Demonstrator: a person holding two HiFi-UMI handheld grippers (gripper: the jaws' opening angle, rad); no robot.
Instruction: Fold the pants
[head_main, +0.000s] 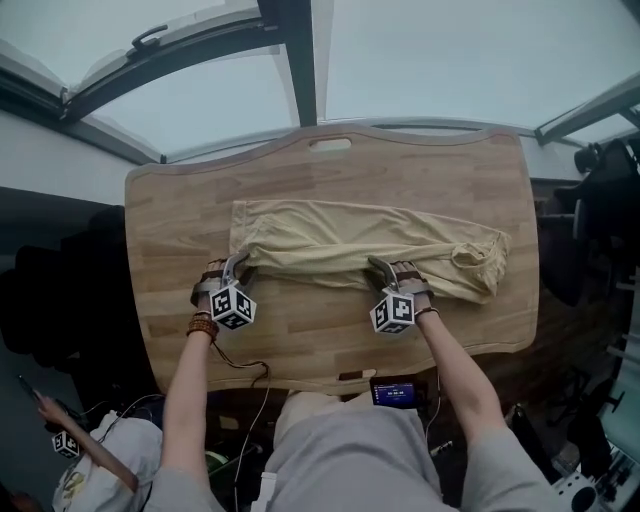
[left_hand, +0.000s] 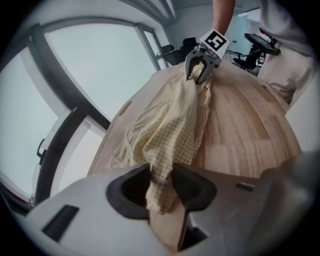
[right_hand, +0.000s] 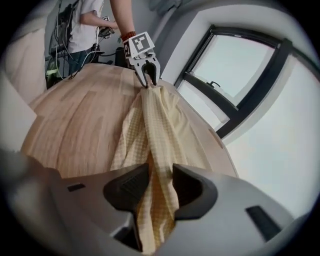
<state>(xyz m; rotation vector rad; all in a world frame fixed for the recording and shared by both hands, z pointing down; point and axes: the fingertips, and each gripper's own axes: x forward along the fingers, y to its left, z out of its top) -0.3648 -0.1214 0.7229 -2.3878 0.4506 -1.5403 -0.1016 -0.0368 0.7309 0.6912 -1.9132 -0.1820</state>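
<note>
On the wooden counter (head_main: 170, 210), head view: pale yellow checked pants (head_main: 340, 235) lie lengthwise across the middle, with a bunched end at the picture's right. Left tongs (head_main: 238, 266) meet the near edge of the cloth at its left end; right tongs (head_main: 380, 266) meet the same edge further right. Left gripper view: both pads pinch a gathered fold of the pants, and the cloth runs on to the right tongs. Right gripper view: pads clamped on a fold of the same cloth, which stretches along the counter to the left tongs.
</note>
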